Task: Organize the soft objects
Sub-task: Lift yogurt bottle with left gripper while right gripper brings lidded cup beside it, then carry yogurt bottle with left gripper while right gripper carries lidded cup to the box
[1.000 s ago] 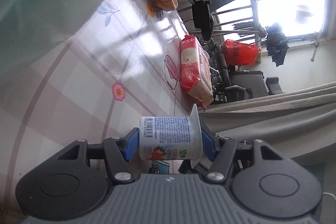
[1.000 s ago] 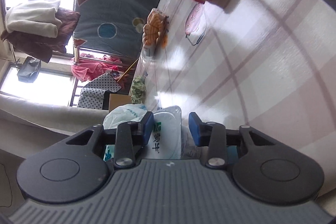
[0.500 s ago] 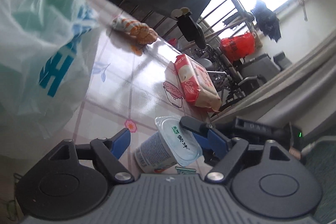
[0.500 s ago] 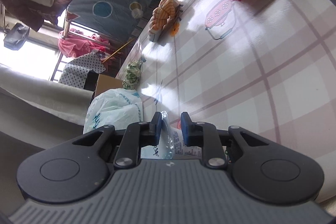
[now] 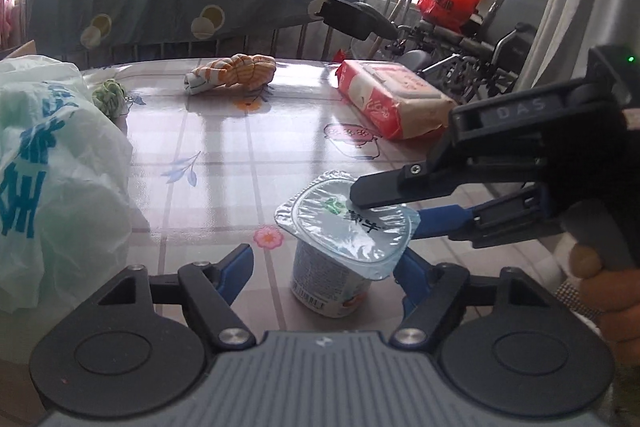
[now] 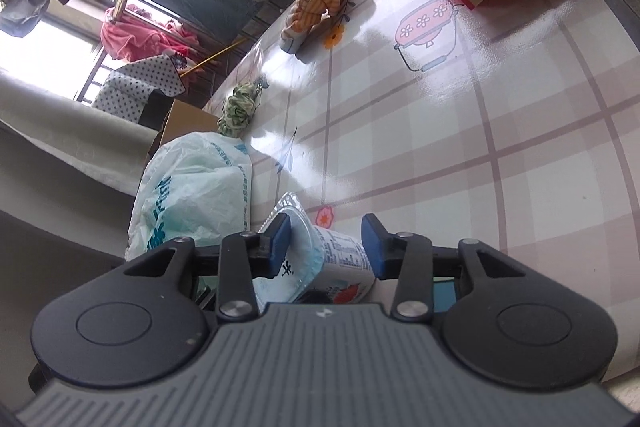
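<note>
A yogurt cup (image 5: 340,247) with a foil lid stands upright on the tablecloth, between the wide-open fingers of my left gripper (image 5: 326,265), which do not touch it. My right gripper (image 6: 325,241) comes in from the right, also open; one finger rests over the foil lid, the other is beside the cup (image 6: 340,259). An orange striped sock roll (image 5: 232,73) lies at the back, a green cloth ball (image 5: 109,99) at the back left, and a red tissue pack (image 5: 394,99) at the back right.
A white plastic bag (image 5: 52,179) with blue print bulges at the left table edge. The checked tablecloth (image 5: 224,163) stretches between cup and far objects. Behind the table are a railing with a hanging quilt and a wheelchair (image 5: 472,47).
My left gripper opened and let go of the yogurt cup, which went from lying sideways in the jaws to standing upright on the table. My right gripper's jaws closed, then opened around the cup's lid.
</note>
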{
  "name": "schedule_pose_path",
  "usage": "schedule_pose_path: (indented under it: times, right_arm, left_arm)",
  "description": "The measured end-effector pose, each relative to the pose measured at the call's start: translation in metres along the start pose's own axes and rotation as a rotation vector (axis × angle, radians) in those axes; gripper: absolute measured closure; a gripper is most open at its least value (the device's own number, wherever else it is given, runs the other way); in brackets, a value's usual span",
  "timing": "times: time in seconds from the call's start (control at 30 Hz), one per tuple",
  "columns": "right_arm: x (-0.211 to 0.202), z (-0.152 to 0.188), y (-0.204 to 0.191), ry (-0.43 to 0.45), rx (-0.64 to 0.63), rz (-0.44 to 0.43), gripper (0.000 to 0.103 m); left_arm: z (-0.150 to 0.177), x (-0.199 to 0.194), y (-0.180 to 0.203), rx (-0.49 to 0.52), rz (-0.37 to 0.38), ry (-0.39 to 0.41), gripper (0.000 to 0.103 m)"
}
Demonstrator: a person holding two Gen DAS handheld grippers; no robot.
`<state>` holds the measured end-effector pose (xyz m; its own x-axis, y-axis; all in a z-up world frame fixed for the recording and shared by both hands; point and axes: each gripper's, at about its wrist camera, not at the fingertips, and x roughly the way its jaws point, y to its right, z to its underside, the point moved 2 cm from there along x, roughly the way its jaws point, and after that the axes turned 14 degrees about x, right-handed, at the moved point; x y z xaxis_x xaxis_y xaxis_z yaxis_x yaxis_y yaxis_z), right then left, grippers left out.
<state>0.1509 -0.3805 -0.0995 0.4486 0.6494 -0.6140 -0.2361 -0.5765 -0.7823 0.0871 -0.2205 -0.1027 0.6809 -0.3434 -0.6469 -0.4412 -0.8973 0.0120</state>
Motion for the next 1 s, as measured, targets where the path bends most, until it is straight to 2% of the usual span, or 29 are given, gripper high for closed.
schedule_pose_path:
  times: [0.13,0.27,0.4,0.8,1.0]
  right_arm:
    - [-0.001,-0.001,0.002,-0.024,-0.014,-0.01,0.064]
    - [-0.001,-0.003,0.004,-0.039,-0.009,-0.027,0.064]
    - [0.0,-0.006,0.005,-0.041,-0.003,-0.036,0.064]
    - [-0.006,-0.005,0.005,-0.02,-0.021,-0.028,0.065]
    - [-0.016,-0.008,-0.012,0.002,-0.047,-0.015,0.065]
  left_arm:
    - [0.0,0.004,-0.001,-0.023,0.009,0.002,0.034]
    - [-0.004,0.01,0.005,0.007,-0.007,0.002,0.038]
    - [-0.005,0.011,0.009,0.021,-0.007,0.016,0.048]
    - [-0.01,0.01,0.016,0.055,-0.025,0.027,0.053]
    - [-0.025,0.0,0.013,0.048,-0.016,0.05,0.053]
